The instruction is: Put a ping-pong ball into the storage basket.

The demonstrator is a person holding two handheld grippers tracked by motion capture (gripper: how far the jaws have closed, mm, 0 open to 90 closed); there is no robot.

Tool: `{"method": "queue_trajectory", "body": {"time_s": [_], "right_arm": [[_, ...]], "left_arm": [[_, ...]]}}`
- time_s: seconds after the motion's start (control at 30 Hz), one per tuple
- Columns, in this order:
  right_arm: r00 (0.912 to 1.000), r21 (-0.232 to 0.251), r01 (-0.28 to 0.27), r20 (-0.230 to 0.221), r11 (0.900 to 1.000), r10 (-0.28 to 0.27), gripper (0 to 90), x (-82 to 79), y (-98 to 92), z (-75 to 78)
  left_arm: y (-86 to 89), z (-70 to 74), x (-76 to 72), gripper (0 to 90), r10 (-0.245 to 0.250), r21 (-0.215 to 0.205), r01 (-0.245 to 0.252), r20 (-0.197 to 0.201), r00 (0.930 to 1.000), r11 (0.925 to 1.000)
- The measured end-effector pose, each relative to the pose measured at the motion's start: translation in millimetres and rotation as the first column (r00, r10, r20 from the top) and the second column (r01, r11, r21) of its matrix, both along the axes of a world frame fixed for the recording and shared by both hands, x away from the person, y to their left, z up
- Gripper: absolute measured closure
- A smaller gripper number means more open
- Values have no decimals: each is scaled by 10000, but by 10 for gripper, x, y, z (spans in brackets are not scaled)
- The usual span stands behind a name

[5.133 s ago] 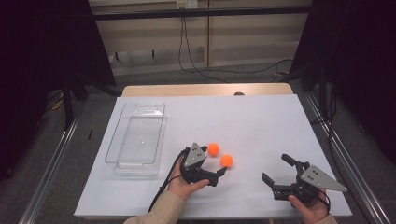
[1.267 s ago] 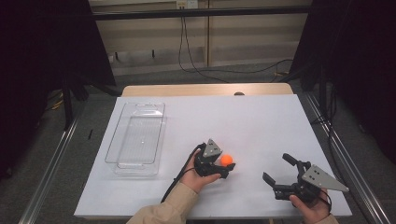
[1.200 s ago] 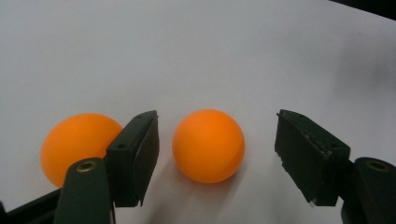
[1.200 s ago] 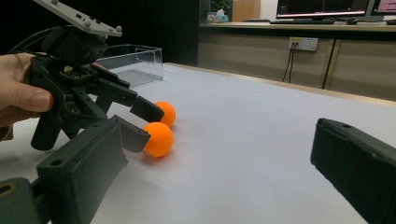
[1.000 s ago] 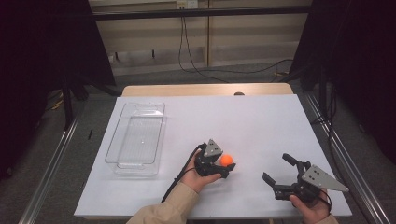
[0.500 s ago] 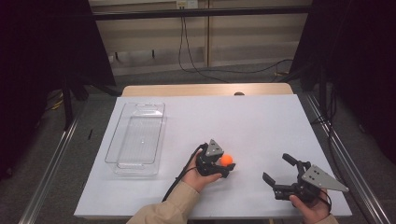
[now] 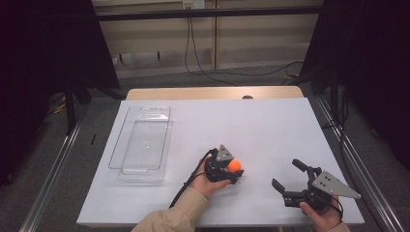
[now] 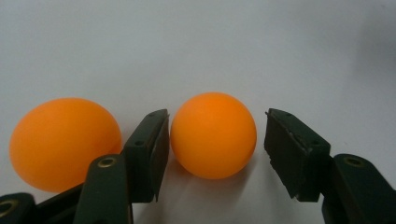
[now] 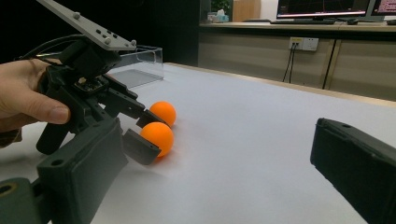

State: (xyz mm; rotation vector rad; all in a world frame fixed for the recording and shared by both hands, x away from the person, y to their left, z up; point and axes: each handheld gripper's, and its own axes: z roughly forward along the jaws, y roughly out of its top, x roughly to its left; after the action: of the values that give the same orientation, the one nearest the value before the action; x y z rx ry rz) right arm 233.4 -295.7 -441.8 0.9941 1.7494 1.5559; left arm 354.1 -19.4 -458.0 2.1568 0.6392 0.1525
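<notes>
Left hand-held gripper [image 8: 212,140] on the white table [image 7: 270,125], jaws closing round an orange ball [image 8: 213,135]: left pad at its side, right pad w/ a gap, not yet clamped. 2nd orange ball [image 8: 63,142] just outside the left jaw. Right hand-held gripper [image 7: 290,175] gapes wide, nothing in it.

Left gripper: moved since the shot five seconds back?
Yes. In the high view the left gripper has shifted right, farther from the clear tray; its jaws have just been closing around an orange ball.
</notes>
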Motion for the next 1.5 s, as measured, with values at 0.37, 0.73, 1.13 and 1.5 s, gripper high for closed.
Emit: {"method": "queue_trajectory", "body": {"time_s": [0.37,0.73,1.13,1.5], "right_arm": [[10000,25,27,-6,10000,-27,23,-2,-6,-1],[10000,39,40,-15,10000,-40,23,-3,-10,-1],[10000,26,22,-4,10000,-22,23,-4,-9,0],[10000,-6,4,22,10000,-4,23,-5,-11,2]], "left_arm": [[4,-3,17,460,-58,37,58,-170,9998,10000],[13,0,15,508,-118,-32,117,-322,9994,9999],[13,63,-17,509,-317,-198,308,-468,9984,9993],[47,149,-35,508,-447,-301,429,-648,9969,9986]]}}
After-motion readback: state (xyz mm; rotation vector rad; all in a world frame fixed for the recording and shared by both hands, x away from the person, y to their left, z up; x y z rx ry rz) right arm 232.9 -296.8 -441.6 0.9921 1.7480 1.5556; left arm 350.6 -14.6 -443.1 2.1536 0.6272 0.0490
